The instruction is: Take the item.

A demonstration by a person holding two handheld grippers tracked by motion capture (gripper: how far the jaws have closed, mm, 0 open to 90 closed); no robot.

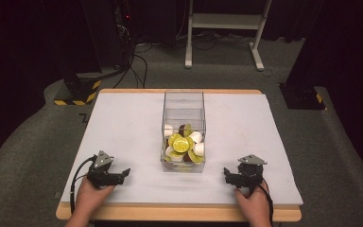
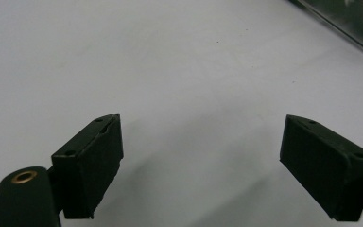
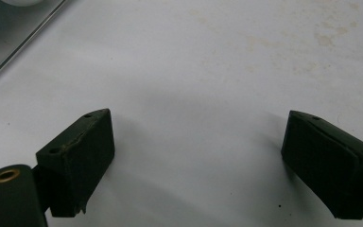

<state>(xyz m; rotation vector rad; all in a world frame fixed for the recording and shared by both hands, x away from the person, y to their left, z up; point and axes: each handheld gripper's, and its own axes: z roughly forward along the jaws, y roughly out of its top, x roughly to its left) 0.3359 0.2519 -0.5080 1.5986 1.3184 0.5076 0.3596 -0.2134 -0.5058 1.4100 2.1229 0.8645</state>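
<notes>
While both hands sit parked at the near edge, here's the rundown, everything placed off the box:

Box: clear, tall rectangular plastic box, open at the top, standing upright mid-table. Glossy see-through walls, sharp corners. A corner of it shows in the left gripper view and in the right gripper view.

Contents: a heap of small round capsules filling the lower part of the box, mostly shiny yellow-green tops, some white ones, a couple dark brownish. Upper part of the box looks empty. Can't tell exactly what the capsules are.

Table: flat matte white sheet over a light wooden board whose edge shows around it. Some faint yellowish stains in the right gripper view.

Left gripper: black two-jaw gripper with a grey three-cornered plate, near-left of the box, well apart from it, held low over the sheet. Jaws spread wide, nothing between them, blocky matte pads.

Right gripper: same black build, near-right of the box, also apart from it. Jaws wide apart and empty, pads a bit rough at the edges.

Beyond the box: grey carpeted floor, white metal frame legs, black cables, a yellow-black striped base off the far-left. Nothing sits between the grippers and the box.
</notes>
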